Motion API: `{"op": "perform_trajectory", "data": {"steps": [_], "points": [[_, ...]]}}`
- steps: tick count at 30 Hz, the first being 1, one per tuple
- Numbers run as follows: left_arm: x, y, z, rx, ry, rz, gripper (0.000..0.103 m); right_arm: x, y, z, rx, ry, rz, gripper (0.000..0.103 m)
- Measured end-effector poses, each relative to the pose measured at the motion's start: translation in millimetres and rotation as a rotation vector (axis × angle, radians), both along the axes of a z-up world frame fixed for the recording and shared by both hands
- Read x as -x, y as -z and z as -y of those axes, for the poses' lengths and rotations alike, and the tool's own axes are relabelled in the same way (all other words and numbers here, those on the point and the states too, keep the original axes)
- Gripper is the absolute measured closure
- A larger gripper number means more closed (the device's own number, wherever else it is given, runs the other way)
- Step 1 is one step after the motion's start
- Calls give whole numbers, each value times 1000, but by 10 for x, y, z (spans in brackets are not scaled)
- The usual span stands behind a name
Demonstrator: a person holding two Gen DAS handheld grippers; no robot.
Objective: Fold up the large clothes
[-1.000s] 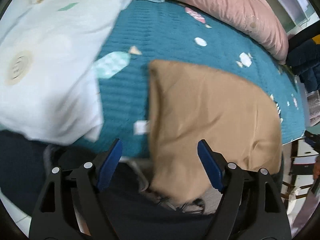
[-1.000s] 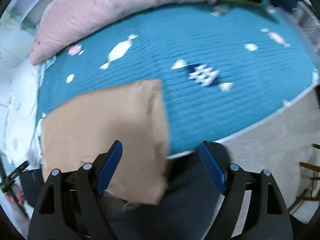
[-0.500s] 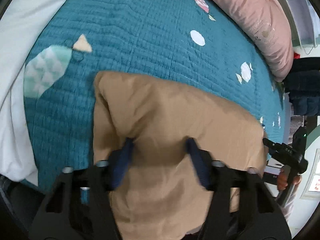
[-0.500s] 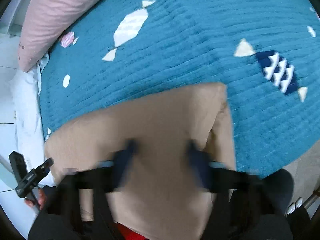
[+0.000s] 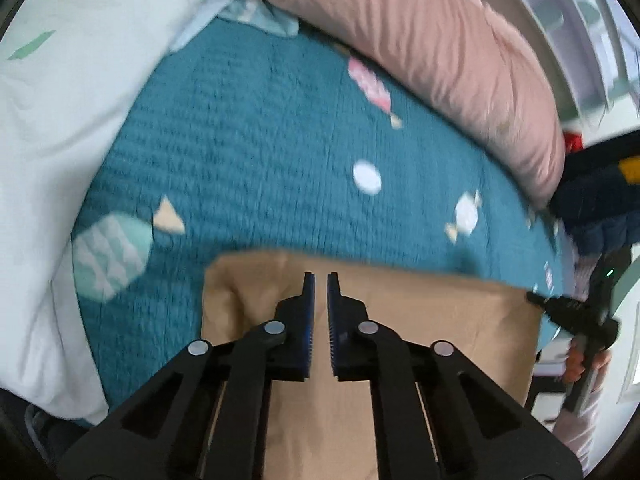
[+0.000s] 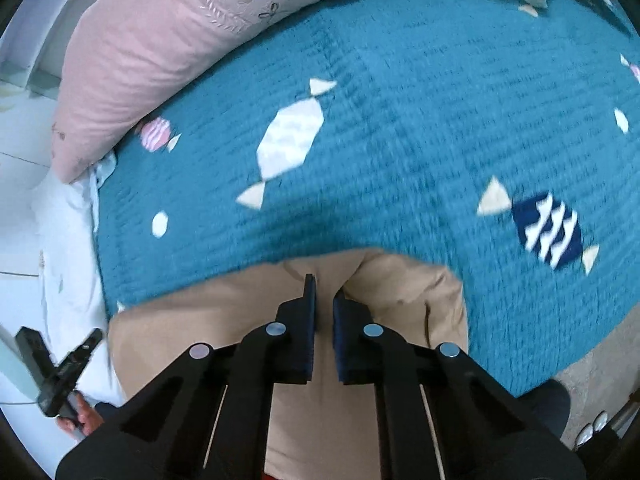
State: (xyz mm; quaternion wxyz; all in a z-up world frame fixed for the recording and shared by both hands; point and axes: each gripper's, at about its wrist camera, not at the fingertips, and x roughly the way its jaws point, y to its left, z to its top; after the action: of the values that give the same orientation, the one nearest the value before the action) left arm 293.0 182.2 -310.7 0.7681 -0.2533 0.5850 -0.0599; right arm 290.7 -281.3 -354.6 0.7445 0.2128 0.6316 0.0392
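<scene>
A pink pillow (image 5: 420,40) and white bedding (image 5: 60,140) border the teal quilt (image 6: 400,120). The tan garment (image 5: 420,320) lies at its near edge; the left gripper (image 5: 321,280) and right gripper (image 6: 325,286), both nearly closed, seemingly pinch its fabric.

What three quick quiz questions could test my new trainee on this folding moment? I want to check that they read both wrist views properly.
1. True or false: both the left gripper and the right gripper are shut on the tan garment.
2. What lies under the garment?
A. teal quilt
B. wooden floor
C. glass table
3. Fill in: the pillow along the quilt's far edge is ____.

Key: 1 true; 2 A; 3 pink.
</scene>
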Motion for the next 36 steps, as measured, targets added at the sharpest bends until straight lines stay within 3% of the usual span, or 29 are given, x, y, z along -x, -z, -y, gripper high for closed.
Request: {"op": "perform_trajectory", "data": {"steps": [2,5,7,8,9,10,11,12,16,18,20,24,27,30,33,35,36], "points": [[-123,45,-61,-9,-30,-25,97,-109,52,-1,13,24,-1,96],[-102,71,-22,4,5,-59,97,-178,212,-47,77,13,-37,96],[2,57,55,3,49,-75,96,-122,270,-91,111,-20,-53,88],[78,71,93,-8,68,-93,87,-74,265,-114,137,-48,-53,85],[163,121,127,-18,83,-127,77,-30,252,-125,148,-63,-54,67],[221,163,139,-19,82,-147,53,37,216,-116,150,-73,-52,46],[277,216,147,-16,78,-165,40,101,167,-80,140,-67,-35,41],[327,290,157,-13,78,-191,37,147,126,-53,135,-61,-17,39],[352,657,188,75,58,-284,40,244,139,-25,142,-103,-38,39],[326,750,202,120,35,-294,58,256,222,-22,142,-104,-61,39],[251,678,221,106,39,-252,79,266,296,-12,106,-96,-90,40],[30,434,193,25,47,-172,82,284,257,-90,59,-122,-105,43],[-120,511,230,-18,87,-254,82,245,195,-193,149,-151,-52,43],[-75,668,304,-51,99,-285,76,157,355,-185,182,-137,-56,50],[25,646,262,-65,76,-279,58,125,486,-129,178,-122,-85,50],[140,491,250,-131,88,-269,38,217,336,-101,191,-103,-65,49],[177,417,257,-154,95,-252,37,269,243,-107,218,-109,-43,47]]}}
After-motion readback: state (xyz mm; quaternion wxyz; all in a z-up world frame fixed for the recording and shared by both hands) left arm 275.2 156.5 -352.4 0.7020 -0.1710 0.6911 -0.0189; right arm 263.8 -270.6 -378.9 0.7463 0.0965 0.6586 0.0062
